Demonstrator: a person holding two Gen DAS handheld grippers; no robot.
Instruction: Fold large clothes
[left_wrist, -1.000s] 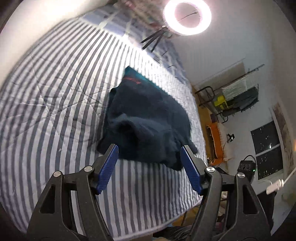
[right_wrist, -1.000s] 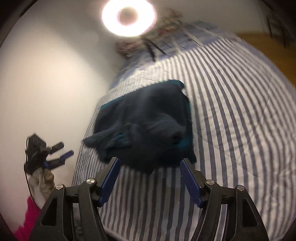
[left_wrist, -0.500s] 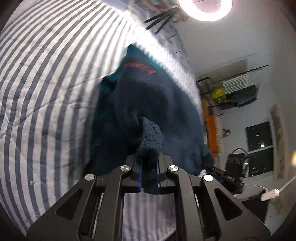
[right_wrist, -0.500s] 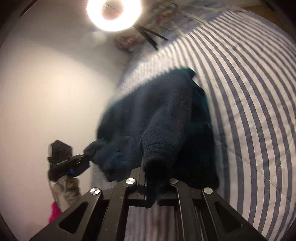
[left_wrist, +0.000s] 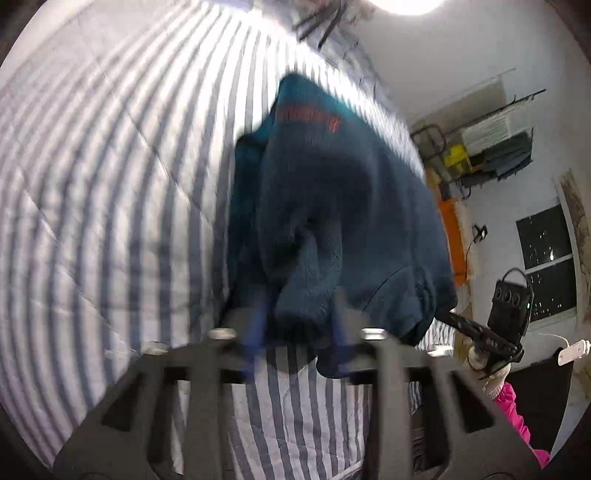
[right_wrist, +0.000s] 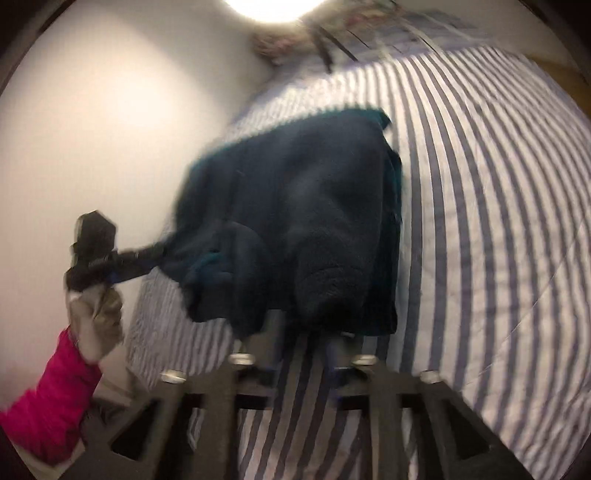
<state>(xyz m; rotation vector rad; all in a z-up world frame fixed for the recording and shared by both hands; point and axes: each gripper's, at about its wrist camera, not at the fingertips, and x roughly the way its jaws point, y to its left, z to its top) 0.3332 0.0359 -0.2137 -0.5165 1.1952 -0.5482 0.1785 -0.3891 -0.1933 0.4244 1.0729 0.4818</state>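
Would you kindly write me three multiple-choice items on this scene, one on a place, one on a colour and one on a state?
1. Where does the dark fleece lie? A on the striped bed cover; B on the floor; C on a hanger.
2. What colour is the person's sleeve? A green; B pink; C white.
3. The lamp at the top is: A off; B covered; C lit.
Answers: 1 A, stripes surround the fleece; 2 B, it shows bright pink; 3 C, it glares white.
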